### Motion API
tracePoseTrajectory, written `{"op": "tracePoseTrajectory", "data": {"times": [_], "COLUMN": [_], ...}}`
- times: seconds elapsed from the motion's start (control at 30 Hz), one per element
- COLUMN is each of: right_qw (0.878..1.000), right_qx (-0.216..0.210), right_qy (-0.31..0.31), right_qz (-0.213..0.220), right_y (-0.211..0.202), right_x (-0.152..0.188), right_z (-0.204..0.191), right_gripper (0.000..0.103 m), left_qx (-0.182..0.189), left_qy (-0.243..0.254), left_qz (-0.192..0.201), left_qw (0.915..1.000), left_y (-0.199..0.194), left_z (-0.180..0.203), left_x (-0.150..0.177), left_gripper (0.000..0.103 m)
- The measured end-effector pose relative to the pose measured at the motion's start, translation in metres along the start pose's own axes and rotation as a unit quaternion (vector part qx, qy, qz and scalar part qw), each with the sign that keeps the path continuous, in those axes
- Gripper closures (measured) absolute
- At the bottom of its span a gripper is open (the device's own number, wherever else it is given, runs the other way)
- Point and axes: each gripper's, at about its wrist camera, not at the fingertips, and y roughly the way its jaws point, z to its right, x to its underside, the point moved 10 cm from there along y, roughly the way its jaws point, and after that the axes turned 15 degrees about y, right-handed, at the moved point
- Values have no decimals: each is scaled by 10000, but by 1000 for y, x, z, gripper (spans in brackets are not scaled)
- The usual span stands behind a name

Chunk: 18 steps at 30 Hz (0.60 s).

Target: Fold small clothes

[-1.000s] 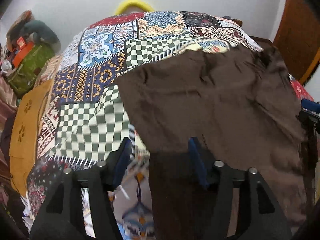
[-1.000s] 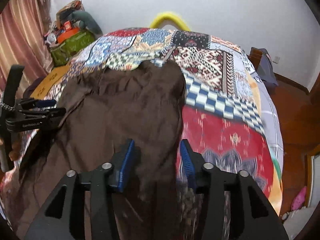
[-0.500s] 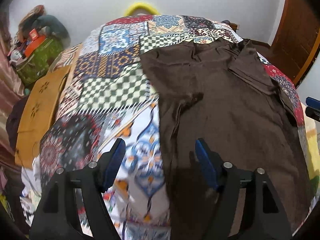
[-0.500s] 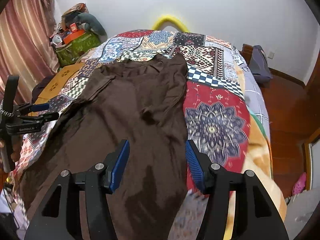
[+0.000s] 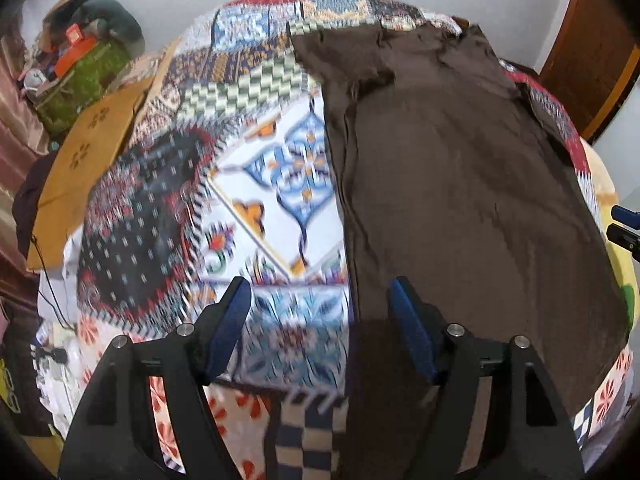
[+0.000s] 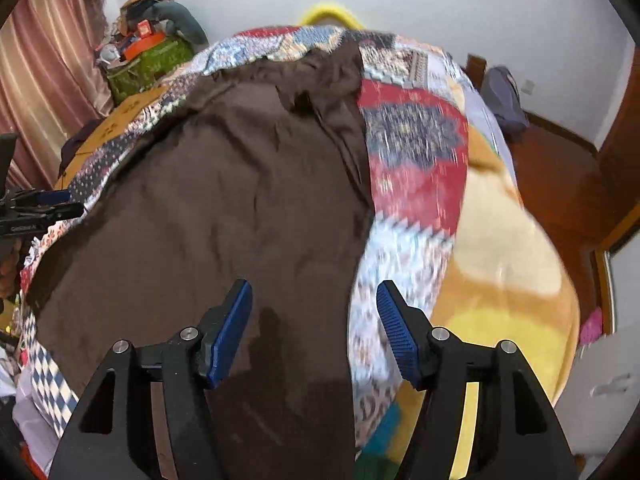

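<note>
A dark brown garment (image 5: pixel 460 184) lies spread flat on the patchwork bedspread (image 5: pixel 256 184); it also shows in the right wrist view (image 6: pixel 208 208). My left gripper (image 5: pixel 320 320) is open and empty, hovering over the garment's near left edge. My right gripper (image 6: pixel 314 320) is open and empty above the garment's near right edge. The left gripper shows at the left edge of the right wrist view (image 6: pixel 36 212). The tip of the right gripper shows at the right edge of the left wrist view (image 5: pixel 626 228).
A green bag with clutter (image 6: pixel 148 60) stands at the far left beside a pink curtain (image 6: pixel 44 60). A brown cardboard sheet (image 5: pixel 88 152) lies along the bed's left side. A wooden door (image 5: pixel 592 52) and wooden floor (image 6: pixel 560 176) are to the right.
Both grippers have pulled back toward the bed's near end and opened wider. The brown garment, gripped a second ago, now lies released and stretched out flat.
</note>
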Motion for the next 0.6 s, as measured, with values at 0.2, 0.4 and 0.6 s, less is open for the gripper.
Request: {"op": "tracePoseTrajectory", "data": {"times": [0.2,0.4,0.6], "right_qw": [9986,9963,9972], "right_qx": [-249,-570,-645], "right_qy": [350,465,69], "right_qz": [-318,-455,-368], "right_y": [10,18,15], "right_x": [24,28,19], "right_z": [9,-3,-18], "right_gripper": [42,69,99], "left_qx": [236,672,451], "left_qy": [-159,4,15], "left_qz": [112,239,473], "left_qw": [9995,9975,9979], "left_y": [4,3,-12], "left_z": [12,33,28], "left_x": [11,5,-18], "left_gripper": [43,92,97]}}
